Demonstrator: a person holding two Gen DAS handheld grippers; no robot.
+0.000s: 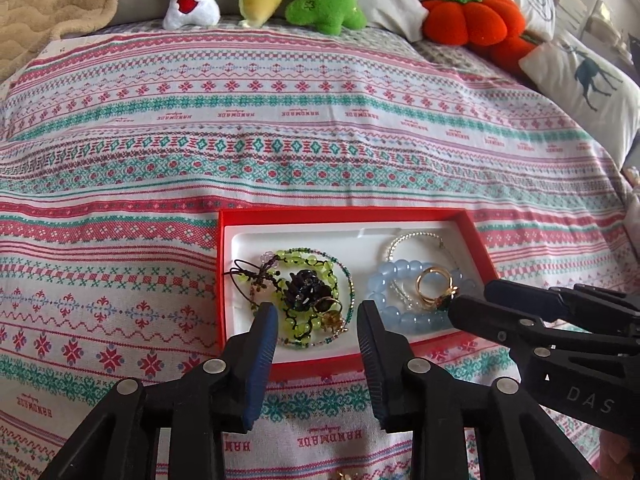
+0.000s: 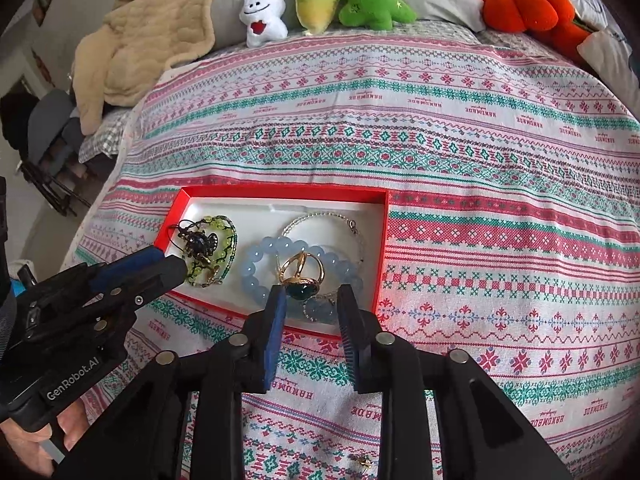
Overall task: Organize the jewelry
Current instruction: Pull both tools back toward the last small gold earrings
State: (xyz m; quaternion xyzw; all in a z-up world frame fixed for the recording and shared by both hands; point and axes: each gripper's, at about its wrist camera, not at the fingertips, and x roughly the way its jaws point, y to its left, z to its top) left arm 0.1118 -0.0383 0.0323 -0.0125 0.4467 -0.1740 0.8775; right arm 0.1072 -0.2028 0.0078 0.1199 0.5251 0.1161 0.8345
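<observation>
Small gold earring [image 2: 363,461] on the bed cover, outside the red box [image 2: 382,240], on the near side, well apart from it. Lies behind and below the right gripper [image 2: 312,300], nearer to that one than to the left gripper [image 1: 318,316]. Long axis too small to tell. Both grippers open, holding nothing, tips over the box's near edge. Blue bead bracelet [image 2: 260,264] and gold rings [image 2: 302,268] already inside the box. Next, probably: pull back from the box toward the earring.
</observation>
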